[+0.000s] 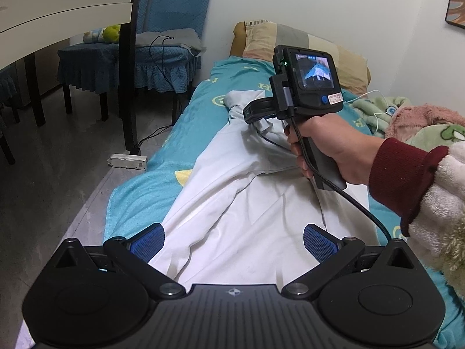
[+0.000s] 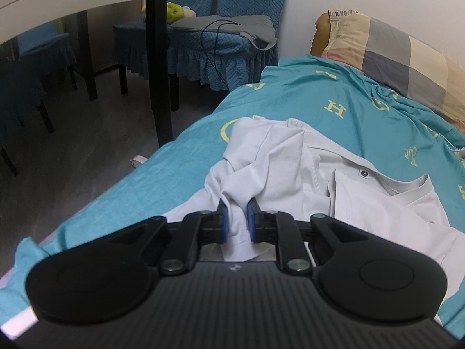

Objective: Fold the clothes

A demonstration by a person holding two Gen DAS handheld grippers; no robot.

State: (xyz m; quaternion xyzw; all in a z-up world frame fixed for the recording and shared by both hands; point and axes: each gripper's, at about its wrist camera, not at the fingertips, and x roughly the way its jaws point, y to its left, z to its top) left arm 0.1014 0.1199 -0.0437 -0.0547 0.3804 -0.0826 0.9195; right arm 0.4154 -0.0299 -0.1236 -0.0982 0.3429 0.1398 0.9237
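1. Our left hand-held gripper points down at a slant over the near end of the white cotton shirt; its jaws stand wide apart, and the blue ribbed pads touch nothing.
2. Our right hand-held gripper also tilts downward, and its jaws are narrow, pressing a bunched fold of the white shirt between the two blue pads.
3. In the left wrist view the right hand wraps around the black handle with the knuckles to the left; a dark red knitted cuff and a fluffy cream sleeve cover the wrist.
4. A black braided cable hangs from the handle in a curve.
5. The shirt lies along the bed on a turquoise sheet with yellow letters. The cloth is thin, smooth and creased, with a collar and a small dark button visible in the right wrist view.
6. At the head of the bed rests a soft checked pillow in beige and grey.
7. Beside the bed stands a chair with a quilted blue frilled cover on the grey floor.
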